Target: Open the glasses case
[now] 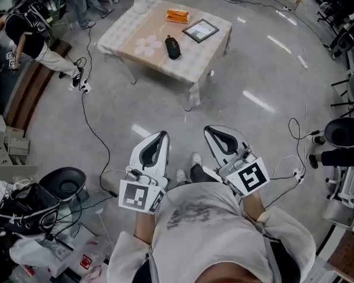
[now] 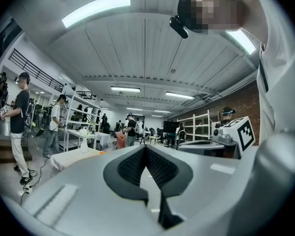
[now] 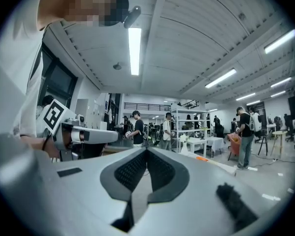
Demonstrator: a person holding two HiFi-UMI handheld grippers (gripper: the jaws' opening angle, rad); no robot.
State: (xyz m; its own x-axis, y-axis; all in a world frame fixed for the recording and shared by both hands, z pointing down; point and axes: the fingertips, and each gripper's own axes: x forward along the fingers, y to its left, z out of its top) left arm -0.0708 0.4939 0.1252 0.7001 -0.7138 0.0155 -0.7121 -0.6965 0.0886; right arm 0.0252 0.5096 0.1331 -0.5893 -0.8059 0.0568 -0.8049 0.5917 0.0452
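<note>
Wide grey floor [image 1: 253, 105] fills the head view, cables trailing across it. At 12 o'clock stands the table [image 1: 209, 55], well apart from the person wearing the camera. A bystander [image 1: 25, 35] bends over at 10 o'clock, off by the left edge.

Down at 6 o'clock, 2 grippers are held level, side by side and both aimed towards the table. Left gripper [image 1: 163, 134]: tongs pinched fully together, its own view shows the dark pads meeting at the tip with nothing between them. Right gripper [image 1: 207, 128]: same story, tongs closed tight, pads tip to tip, nothing held.

On the tabletop now. A dark frame [image 1: 201, 30] lies flat near the 2 o'clock corner. A pale flower-shaped mat [image 1: 148, 46] sits left of centre. The case [image 1: 172, 47], black and oval, lies closed near the middle of the table, just beside the mat at its 3 o'clock, with the frame at its 1 o'clock. An orange pack [image 1: 177, 16] rests at the case's 12 o'clock by the far edge. A white vase [image 1: 139, 3] stands on the far 11 o'clock corner.
</note>
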